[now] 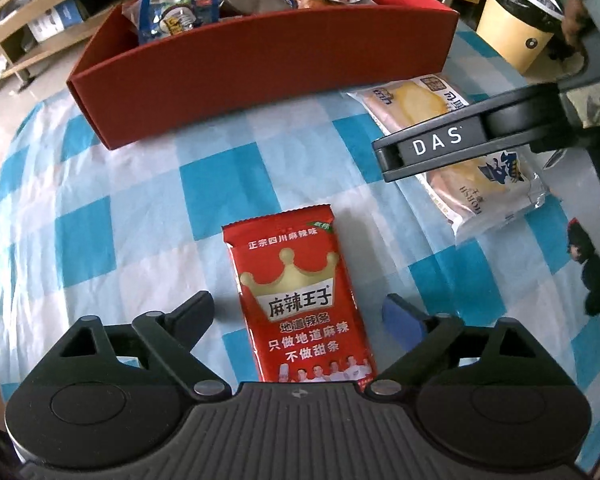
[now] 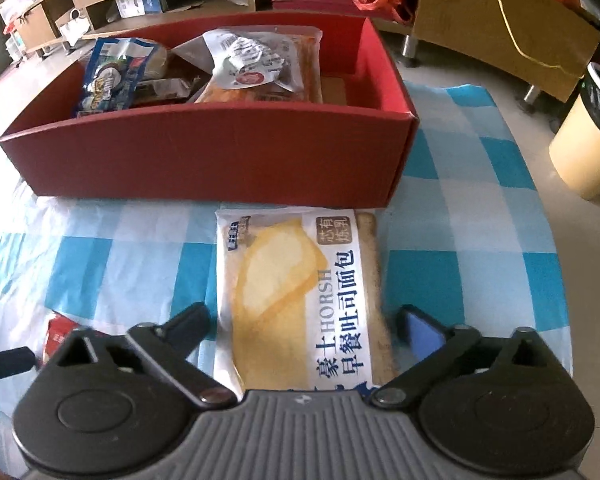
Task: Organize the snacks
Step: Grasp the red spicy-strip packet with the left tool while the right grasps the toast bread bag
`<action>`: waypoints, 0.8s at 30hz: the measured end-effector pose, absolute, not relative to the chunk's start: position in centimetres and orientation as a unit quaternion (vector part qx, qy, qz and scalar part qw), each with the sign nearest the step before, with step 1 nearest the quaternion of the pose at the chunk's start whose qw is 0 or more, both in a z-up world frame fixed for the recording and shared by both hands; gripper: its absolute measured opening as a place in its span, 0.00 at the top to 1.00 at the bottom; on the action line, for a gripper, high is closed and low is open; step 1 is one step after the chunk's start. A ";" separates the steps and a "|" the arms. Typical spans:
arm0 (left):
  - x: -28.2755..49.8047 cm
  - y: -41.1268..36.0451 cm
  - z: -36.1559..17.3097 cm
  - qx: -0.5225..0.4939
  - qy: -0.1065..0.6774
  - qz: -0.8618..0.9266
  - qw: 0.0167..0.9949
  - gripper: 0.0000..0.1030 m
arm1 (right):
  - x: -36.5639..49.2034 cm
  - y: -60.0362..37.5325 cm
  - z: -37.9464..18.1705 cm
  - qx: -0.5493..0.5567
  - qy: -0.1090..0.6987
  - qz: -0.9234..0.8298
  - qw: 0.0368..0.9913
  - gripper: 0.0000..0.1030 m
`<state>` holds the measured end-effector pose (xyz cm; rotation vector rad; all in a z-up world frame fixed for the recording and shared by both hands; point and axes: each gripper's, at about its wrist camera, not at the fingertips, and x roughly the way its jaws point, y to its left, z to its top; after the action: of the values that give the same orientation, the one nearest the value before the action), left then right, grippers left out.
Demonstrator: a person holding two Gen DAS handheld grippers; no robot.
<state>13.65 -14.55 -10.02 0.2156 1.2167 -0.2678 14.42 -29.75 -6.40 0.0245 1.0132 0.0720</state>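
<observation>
A red spicy-strip packet (image 1: 300, 300) lies flat on the blue-checked cloth, between the open fingers of my left gripper (image 1: 300, 312). A white toast-bread packet (image 2: 300, 296) lies on the cloth just in front of the red box (image 2: 220, 160), between the open fingers of my right gripper (image 2: 304, 320). Neither packet is lifted. The bread packet (image 1: 460, 152) also shows in the left wrist view, partly hidden by the right gripper's body. The red box (image 1: 260, 80) holds several snack bags. A corner of the red packet (image 2: 60, 332) shows at the right view's left edge.
The table has a blue-and-white checked cloth (image 1: 120, 200). A beige waste bin (image 2: 588, 148) with a black liner stands on the floor to the right. Wooden shelves (image 2: 100, 0) and a cabinet (image 2: 500, 20) stand behind the table.
</observation>
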 end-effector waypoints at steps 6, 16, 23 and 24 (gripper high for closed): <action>13.4 -13.5 -9.7 0.102 0.562 -0.128 0.811 0.18 | 14.1 -30.0 -6.5 0.006 0.483 0.041 0.874 0.04; 12.4 -11.7 -8.8 0.105 0.569 -0.136 0.804 0.30 | 9.6 -27.6 -4.8 -0.023 0.488 0.040 0.871 0.36; 12.1 -10.3 -9.4 0.100 0.568 -0.113 0.809 0.11 | 6.1 -26.2 -5.4 -0.023 0.506 0.033 0.862 0.34; 12.2 -10.4 -9.4 0.101 0.567 -0.111 0.810 0.09 | 6.1 -26.2 -5.7 -0.019 0.506 0.029 0.862 0.32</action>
<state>12.22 -10.40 -9.41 0.2163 1.2120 -0.2377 6.08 -26.19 -5.74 -0.0405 1.0624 0.0608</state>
